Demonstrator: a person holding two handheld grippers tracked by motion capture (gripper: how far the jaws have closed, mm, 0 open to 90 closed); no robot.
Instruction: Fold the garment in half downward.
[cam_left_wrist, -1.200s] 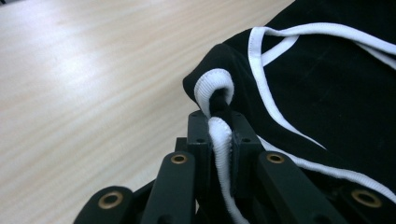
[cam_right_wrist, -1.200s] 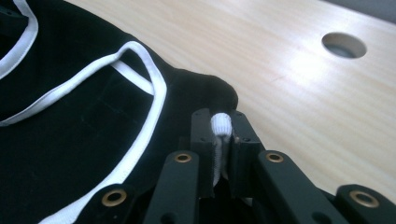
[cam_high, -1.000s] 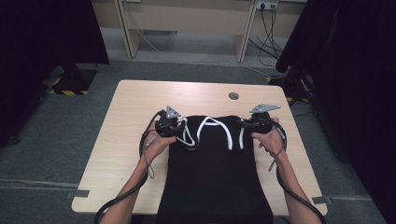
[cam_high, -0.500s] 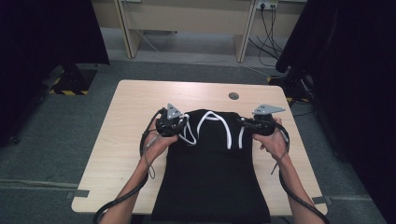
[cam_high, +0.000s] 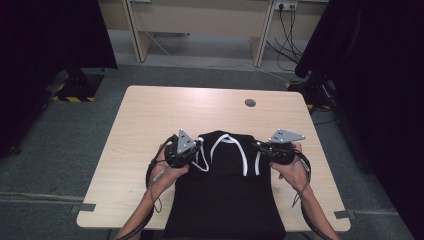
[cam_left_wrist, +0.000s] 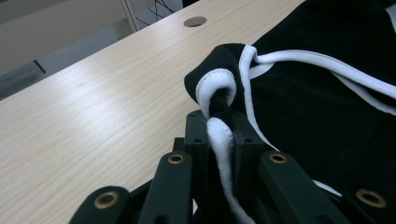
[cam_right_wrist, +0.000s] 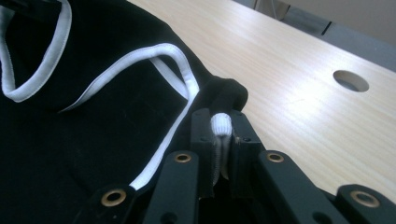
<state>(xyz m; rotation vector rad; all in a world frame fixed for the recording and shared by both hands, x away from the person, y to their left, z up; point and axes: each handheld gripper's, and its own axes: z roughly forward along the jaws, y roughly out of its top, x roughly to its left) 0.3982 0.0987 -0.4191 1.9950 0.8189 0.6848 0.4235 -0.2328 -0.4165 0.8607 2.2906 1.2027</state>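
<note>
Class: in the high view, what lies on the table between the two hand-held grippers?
The black garment with white trim, spanning from left hand-held gripper to right hand-held gripper.

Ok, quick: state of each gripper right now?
Left gripper: closed on the white-trimmed edge of the black garment.
Right gripper: closed on the garment's opposite trimmed edge.

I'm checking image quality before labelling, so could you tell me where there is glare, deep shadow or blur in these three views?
High view: the table is evenly lit, the room's sides fall into near-black shadow, and the black garment shows little fold detail. Left gripper view: a pale sheen lies on the wood; the nearest jaw parts of the left gripper are soft. Right gripper view: sheen near the table hole; the right gripper looks sharp.
</note>
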